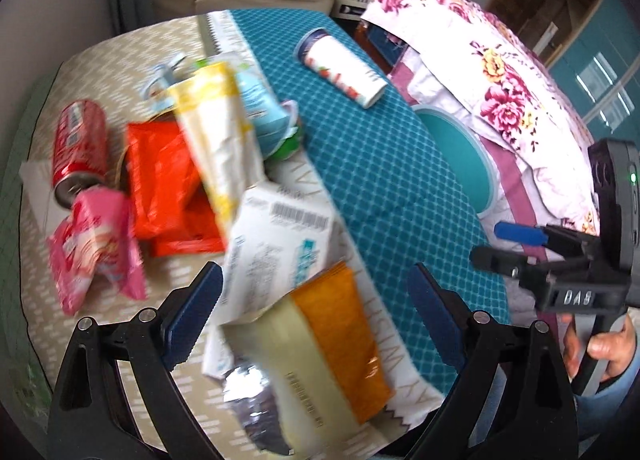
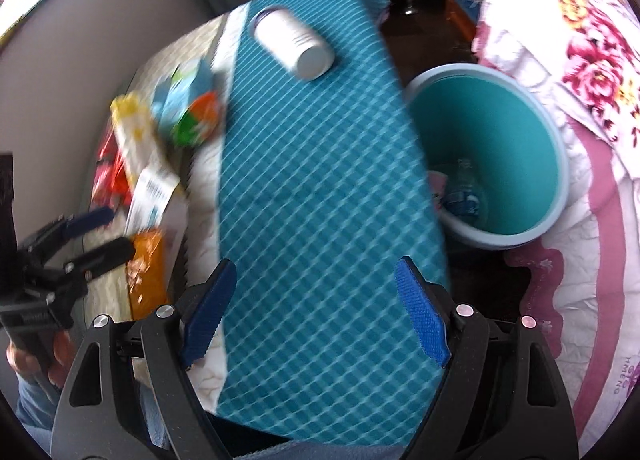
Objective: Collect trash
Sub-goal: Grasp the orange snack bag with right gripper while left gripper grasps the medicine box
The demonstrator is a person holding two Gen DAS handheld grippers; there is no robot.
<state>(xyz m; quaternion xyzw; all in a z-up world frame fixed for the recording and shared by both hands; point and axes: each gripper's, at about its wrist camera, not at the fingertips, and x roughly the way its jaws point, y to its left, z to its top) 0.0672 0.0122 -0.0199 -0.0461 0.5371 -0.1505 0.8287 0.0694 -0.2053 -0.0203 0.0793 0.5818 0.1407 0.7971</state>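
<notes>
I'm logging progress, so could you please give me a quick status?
Both tongs open, empty. Left tongs over orange-and-cream wrapper; right tongs above teal cloth. Bin unobstructed.

Your left gripper (image 1: 316, 316) shows black plastic arms with triangular cut-outs, silver round screws at the joints, and dark blue ribbed pads (image 1: 192, 316) on the fingers. Your right gripper (image 2: 316, 312) is built the same, its pads (image 2: 420, 312) a brighter blue. Seen from the left wrist, its black body carries a small green light and raised white lettering. Your right hand (image 1: 600, 344) shows bare skin, with a blue sleeve below it
</notes>
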